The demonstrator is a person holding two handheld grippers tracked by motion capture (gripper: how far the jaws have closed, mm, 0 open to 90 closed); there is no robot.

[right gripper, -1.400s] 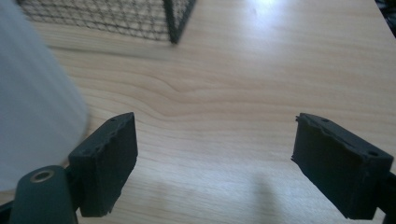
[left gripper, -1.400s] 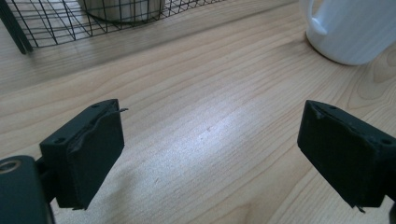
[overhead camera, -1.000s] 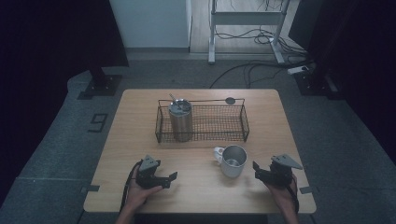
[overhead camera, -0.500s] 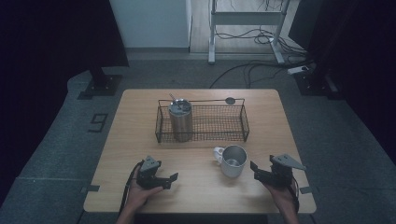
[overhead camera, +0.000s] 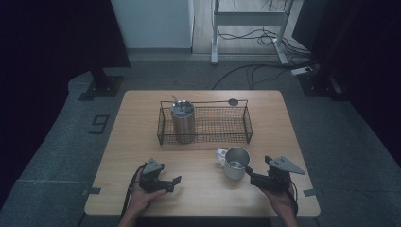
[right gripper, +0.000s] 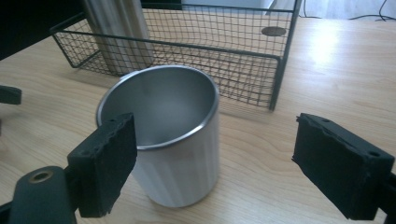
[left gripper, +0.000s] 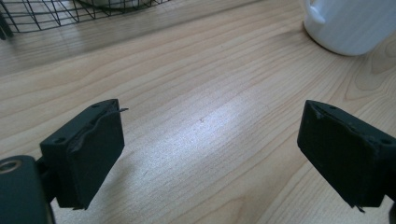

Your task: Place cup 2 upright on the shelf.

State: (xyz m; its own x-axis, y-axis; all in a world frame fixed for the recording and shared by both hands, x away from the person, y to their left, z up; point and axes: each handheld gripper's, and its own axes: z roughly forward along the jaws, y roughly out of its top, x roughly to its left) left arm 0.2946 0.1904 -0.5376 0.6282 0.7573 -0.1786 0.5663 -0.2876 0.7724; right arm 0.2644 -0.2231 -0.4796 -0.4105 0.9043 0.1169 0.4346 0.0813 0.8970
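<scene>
I have the mug (overhead camera: 235,162) standing upright near the bench's front edge, right of centre, just in front of the wire basket (overhead camera: 204,124) and apart from it. It looks like thin steel with a white handle (overhead camera: 221,155) on its far-left side: light, rigid, smooth-walled, so I judge it slippery and easy to tip if nudged low.

My right gripper (right gripper: 212,168) sits just to the mug's right. Its jaws have just been opening and stand well apart with nothing clamped; in the right gripper view the left pad is in front of the mug's wall.

I'd take it across the rim and wall, one pad inside, one outside, squeezing gently.

My left gripper (overhead camera: 171,183) rests near the front edge left of centre, jaws apart, empty.

A steel tumbler (overhead camera: 182,121) stands in the basket's left end.
</scene>
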